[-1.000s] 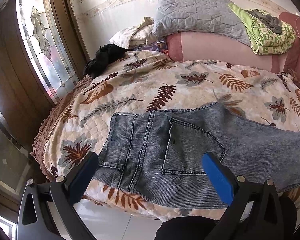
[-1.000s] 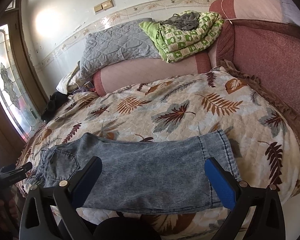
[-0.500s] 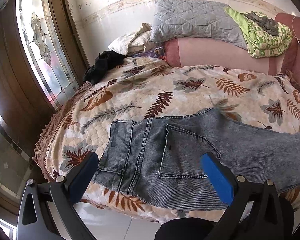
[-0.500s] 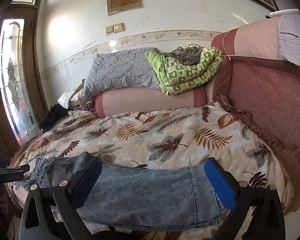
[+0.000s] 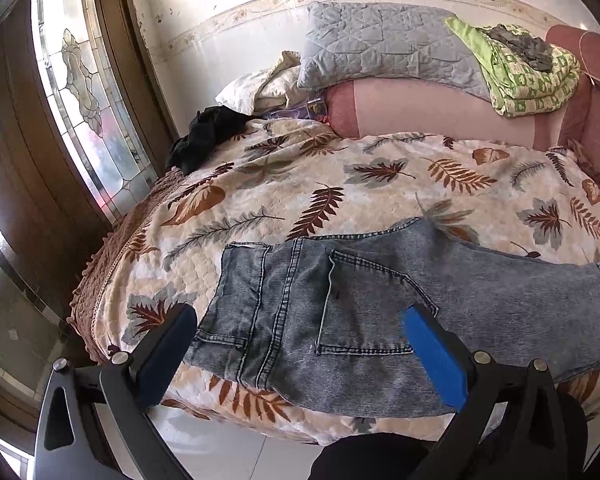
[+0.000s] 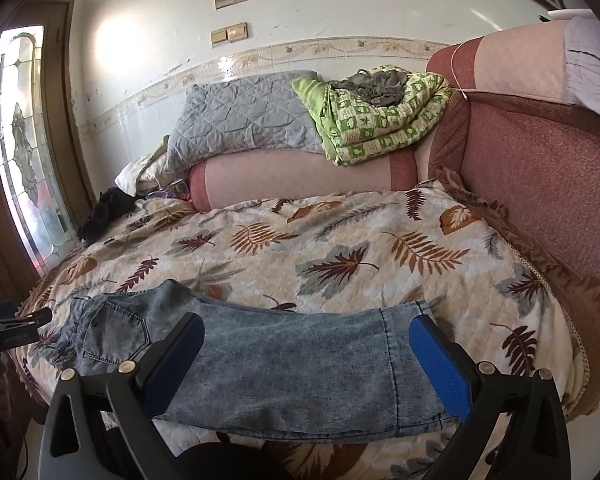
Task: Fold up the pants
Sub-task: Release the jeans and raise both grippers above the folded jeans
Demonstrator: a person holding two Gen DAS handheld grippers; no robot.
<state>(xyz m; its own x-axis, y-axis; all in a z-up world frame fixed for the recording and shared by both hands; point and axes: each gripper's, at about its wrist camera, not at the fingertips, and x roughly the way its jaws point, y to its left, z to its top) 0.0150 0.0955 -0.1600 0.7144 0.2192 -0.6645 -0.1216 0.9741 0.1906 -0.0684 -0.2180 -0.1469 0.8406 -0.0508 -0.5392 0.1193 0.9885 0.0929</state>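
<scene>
The pants (image 5: pixel 380 320) lie flat near the front edge of the bed (image 5: pixel 340 184). They are blue jeans, already folded in half the long way, so one leg lies on top of the other. The waist end with the back pocket (image 5: pixel 364 308) points to the left. The leg hem (image 6: pixel 408 364) points to the right.

The left gripper (image 5: pixel 296 344) hangs over the waist end. Its two fingers are spread wide and hold nothing. The right gripper (image 6: pixel 306 356) hangs over the leg end, close to the hem. Its fingers are spread wide too and hold nothing.

The next fold is probably bringing the hem over to the waist, or the other way round. A few things could go wrong here.

The jeans are two layers thick. If a gripper pinches only the top layer, the legs could pull apart and the first fold would open up.

The jeans sit very close to the bed's edge. A careless tug toward the person could slide them off onto the floor (image 5: pixel 228 448).

The leaf blanket (image 6: pixel 340 248) is soft. The fingers could grab it along with the jeans and lift both.
</scene>
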